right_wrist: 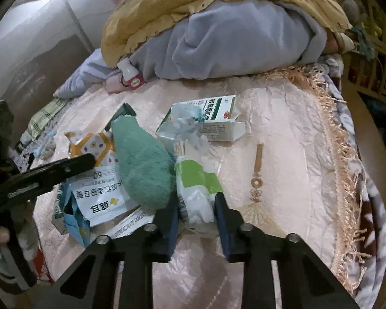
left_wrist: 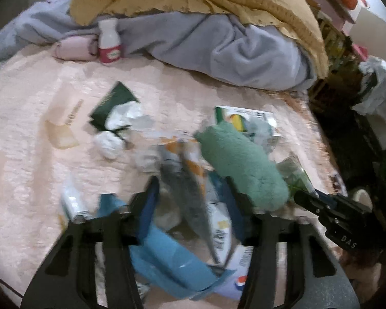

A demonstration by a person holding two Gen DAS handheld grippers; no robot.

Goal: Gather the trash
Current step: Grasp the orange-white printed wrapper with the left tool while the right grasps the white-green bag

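Trash lies in a heap on a pink bedspread point(right_wrist: 283, 128). In the right wrist view my right gripper point(right_wrist: 196, 216) has its jaws either side of a green and white wrapper point(right_wrist: 195, 182), close to touching it. An orange and white snack packet point(right_wrist: 97, 154), a green and white medicine box point(right_wrist: 218, 113) and a teal fuzzy sock point(right_wrist: 144, 164) lie around it. In the left wrist view my left gripper point(left_wrist: 193, 200) is open over the orange and white packet point(left_wrist: 193, 180) and a blue wrapper point(left_wrist: 167, 257). The right gripper shows at the right point(left_wrist: 329, 211).
A dark green booklet point(left_wrist: 113, 105) and crumpled white tissue point(left_wrist: 110, 144) lie to the left. A small white and pink bottle point(left_wrist: 108, 41) stands against a grey and yellow blanket pile point(left_wrist: 218, 38). The fringed bed edge point(right_wrist: 347, 180) runs along the right.
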